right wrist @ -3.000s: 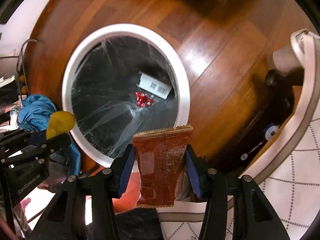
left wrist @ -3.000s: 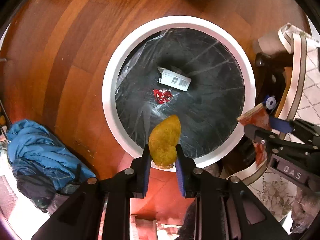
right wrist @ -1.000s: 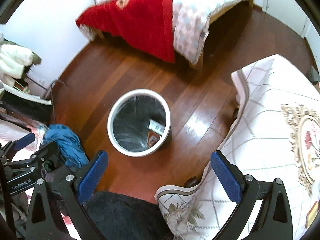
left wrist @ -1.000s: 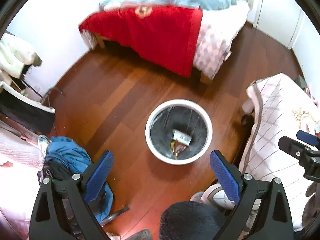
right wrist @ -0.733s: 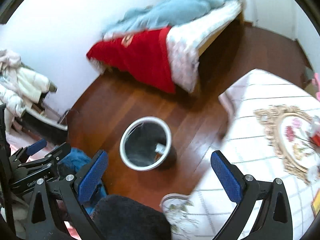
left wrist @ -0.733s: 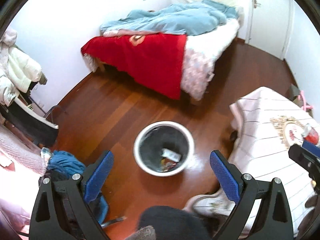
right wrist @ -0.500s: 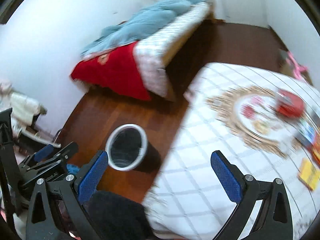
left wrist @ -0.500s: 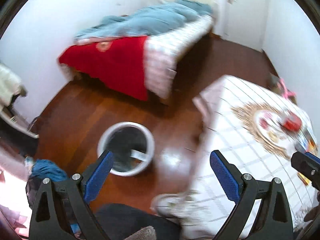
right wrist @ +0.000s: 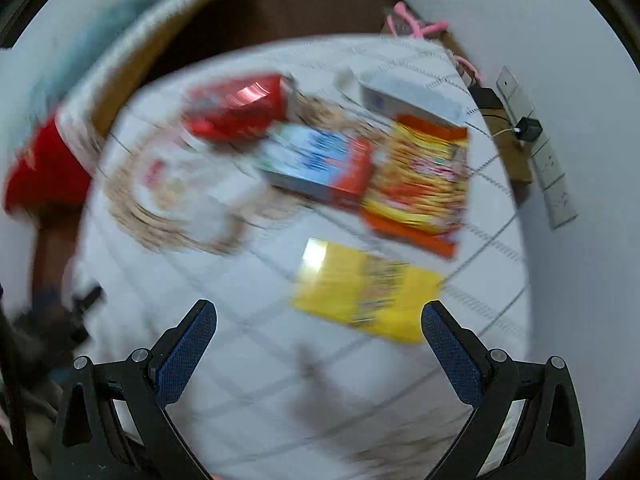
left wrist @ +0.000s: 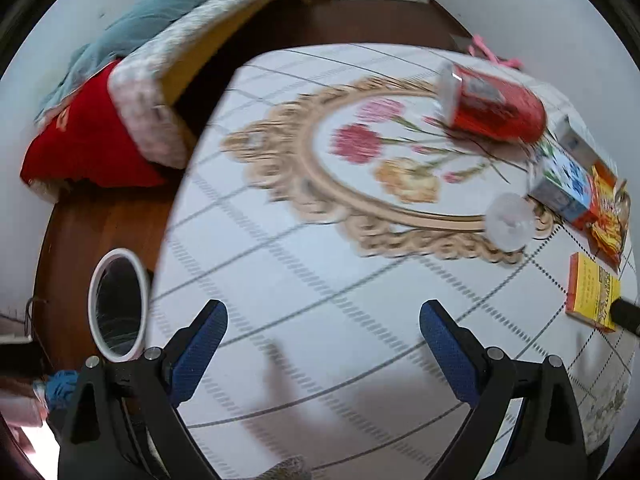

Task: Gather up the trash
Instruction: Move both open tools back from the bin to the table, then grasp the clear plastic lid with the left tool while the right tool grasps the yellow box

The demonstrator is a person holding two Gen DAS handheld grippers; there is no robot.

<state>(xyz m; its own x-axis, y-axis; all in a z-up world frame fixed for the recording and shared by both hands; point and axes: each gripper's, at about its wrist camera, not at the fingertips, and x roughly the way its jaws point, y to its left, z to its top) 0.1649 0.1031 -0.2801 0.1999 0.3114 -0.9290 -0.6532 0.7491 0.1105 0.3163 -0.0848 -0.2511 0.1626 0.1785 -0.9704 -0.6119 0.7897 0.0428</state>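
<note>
Both grippers hang open and empty above a table with a white patterned cloth (left wrist: 304, 264). Ahead of my left gripper (left wrist: 322, 334) lie a red can-like container (left wrist: 494, 106) on its side, a blue-and-white carton (left wrist: 562, 182), an orange snack packet (left wrist: 608, 208), a yellow box (left wrist: 592, 292) and a clear plastic lid (left wrist: 510, 218). The white-rimmed bin (left wrist: 116, 306) stands on the floor at the left. My right gripper (right wrist: 320, 338) faces the yellow box (right wrist: 366, 290), the orange packet (right wrist: 422, 178), the blue carton (right wrist: 320, 164) and the red container (right wrist: 240, 106), all blurred.
A bed with a red blanket (left wrist: 88, 136) and a teal quilt stands beyond the table on a dark wood floor. A white box (right wrist: 412, 98) lies at the table's far edge. Wall sockets (right wrist: 554, 168) and a pink object (right wrist: 420, 24) are on the right by the wall.
Both grippers, wide open, have swung right from over the bin and floor to over the table. Three seconds ago each was shut on a piece of trash above the bin; both are empty now.
</note>
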